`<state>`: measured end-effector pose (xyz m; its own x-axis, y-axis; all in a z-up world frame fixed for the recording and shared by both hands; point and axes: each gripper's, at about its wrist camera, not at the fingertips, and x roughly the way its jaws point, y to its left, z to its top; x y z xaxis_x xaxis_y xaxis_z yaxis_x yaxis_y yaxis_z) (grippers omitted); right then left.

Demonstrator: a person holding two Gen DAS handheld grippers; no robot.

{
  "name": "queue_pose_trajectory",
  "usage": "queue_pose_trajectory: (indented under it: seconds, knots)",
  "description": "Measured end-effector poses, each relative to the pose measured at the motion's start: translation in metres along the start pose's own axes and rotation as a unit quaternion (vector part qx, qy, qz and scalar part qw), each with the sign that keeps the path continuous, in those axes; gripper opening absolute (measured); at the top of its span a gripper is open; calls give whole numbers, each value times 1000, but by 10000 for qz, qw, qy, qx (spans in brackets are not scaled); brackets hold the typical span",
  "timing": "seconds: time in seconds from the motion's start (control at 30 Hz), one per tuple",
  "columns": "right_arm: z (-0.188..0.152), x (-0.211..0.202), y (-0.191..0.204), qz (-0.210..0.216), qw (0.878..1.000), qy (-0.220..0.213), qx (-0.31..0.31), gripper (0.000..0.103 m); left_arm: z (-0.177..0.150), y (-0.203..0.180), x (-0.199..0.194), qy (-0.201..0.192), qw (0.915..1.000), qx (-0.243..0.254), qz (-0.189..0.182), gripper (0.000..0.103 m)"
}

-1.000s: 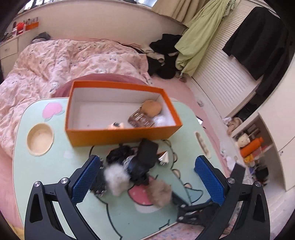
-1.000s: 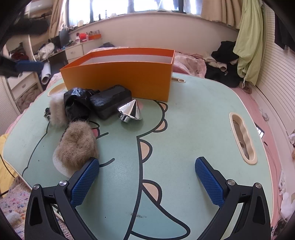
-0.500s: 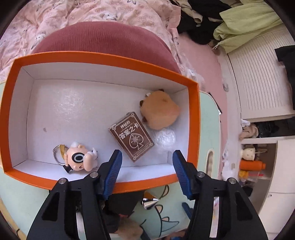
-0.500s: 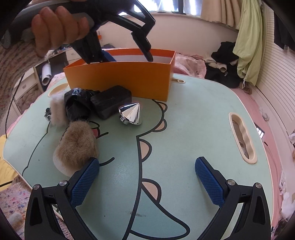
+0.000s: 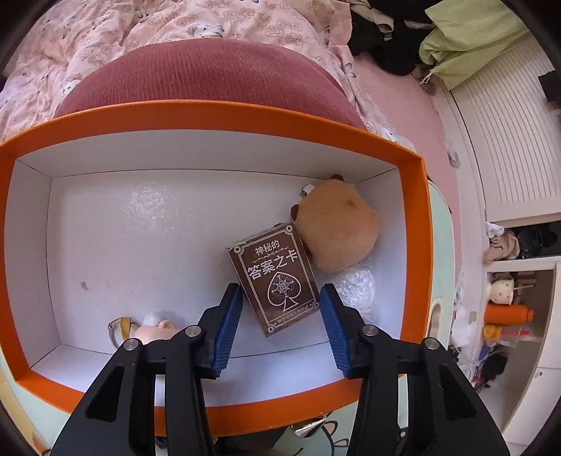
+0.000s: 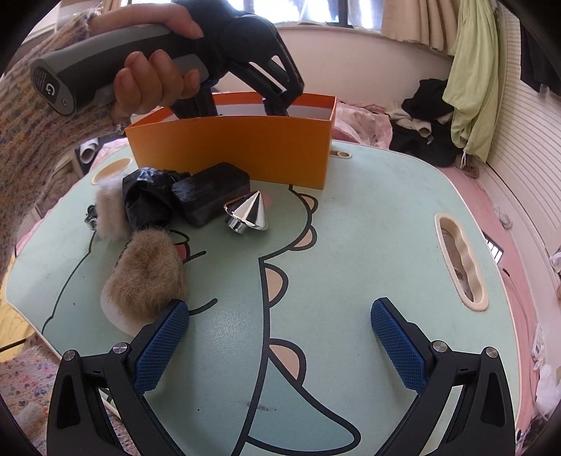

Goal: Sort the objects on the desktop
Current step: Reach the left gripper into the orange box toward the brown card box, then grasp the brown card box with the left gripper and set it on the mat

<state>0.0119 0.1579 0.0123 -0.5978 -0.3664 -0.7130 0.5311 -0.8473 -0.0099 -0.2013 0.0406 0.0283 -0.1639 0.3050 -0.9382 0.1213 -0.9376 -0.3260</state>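
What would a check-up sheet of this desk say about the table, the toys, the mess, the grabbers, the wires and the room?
Surface: green dinosaur table, bare on its right side.
Job's things: orange box holds a brown card box, a tan plush, crinkled plastic and a small figure. Outside it lie a silver cone, a black case, a black bag, a white fluffy thing and a brown fluffy thing.
Clutter: nothing seen beyond the job's things.
Grippers: left hand-held gripper reaches into the box, jaws closing around the card box, pads not yet pressing it; right hand-held gripper open above bare table.
Cables: nothing seen.
Surroundings: pink bedding, green cloth, dark clothes.
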Motion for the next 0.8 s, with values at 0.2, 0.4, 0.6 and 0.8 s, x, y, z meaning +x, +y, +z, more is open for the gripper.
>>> queue_pose_trajectory:
  seconds: [0.2,0.4,0.6,0.8]
  knots:
    - [0,0,0,-2,10000,-3,1,103,10,14,-25,-181,9987,235,406,14]
    - [0,0,0,1,10000,-4,4,103,14,0,-16,-28,9999,124,79,28]
    - [0,0,0,7,10000,-9,9,103,22,-19,3,-153,9983,228,522,50]
    - [-1,-1,0,4,10000,-9,16,103,13,-29,11,-166,9909,866,1016,53]
